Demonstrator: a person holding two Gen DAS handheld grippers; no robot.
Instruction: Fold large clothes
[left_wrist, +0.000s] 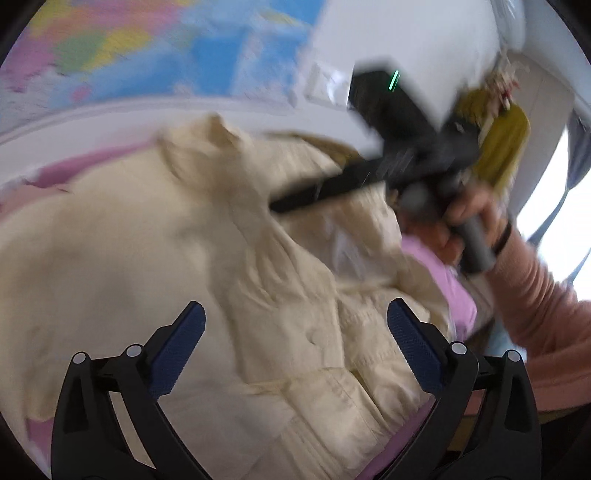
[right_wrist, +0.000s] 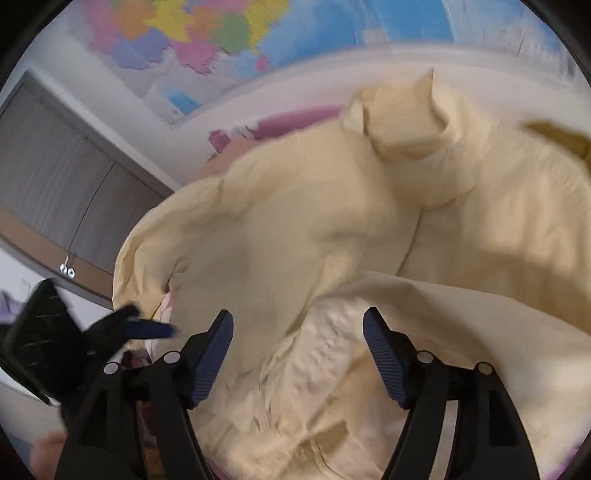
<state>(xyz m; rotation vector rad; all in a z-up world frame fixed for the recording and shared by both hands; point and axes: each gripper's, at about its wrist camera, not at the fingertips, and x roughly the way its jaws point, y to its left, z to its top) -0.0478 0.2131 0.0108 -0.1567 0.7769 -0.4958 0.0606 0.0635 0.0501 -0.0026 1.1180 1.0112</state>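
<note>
A large cream garment (left_wrist: 147, 240) lies rumpled on a pink sheet (left_wrist: 55, 173), its hood bunched up at the far side. My left gripper (left_wrist: 295, 306) hangs open just above the garment's creased front, with nothing between its blue pads. In the right wrist view my right gripper (right_wrist: 297, 317) is also open over the cream garment (right_wrist: 314, 221), with no cloth pinched. A hand (left_wrist: 461, 221) in a pink sleeve holds the right tool at the upper right of the left wrist view. The left gripper (right_wrist: 147, 325) shows blurred at the lower left of the right wrist view.
A coloured world map (right_wrist: 221, 29) covers the wall behind the bed. Grey-brown wardrobe doors (right_wrist: 55, 184) stand to the left. A yellow item (left_wrist: 506, 144) hangs near a bright window (left_wrist: 546, 206) on the right. Pink sheet (right_wrist: 295, 122) shows beyond the garment.
</note>
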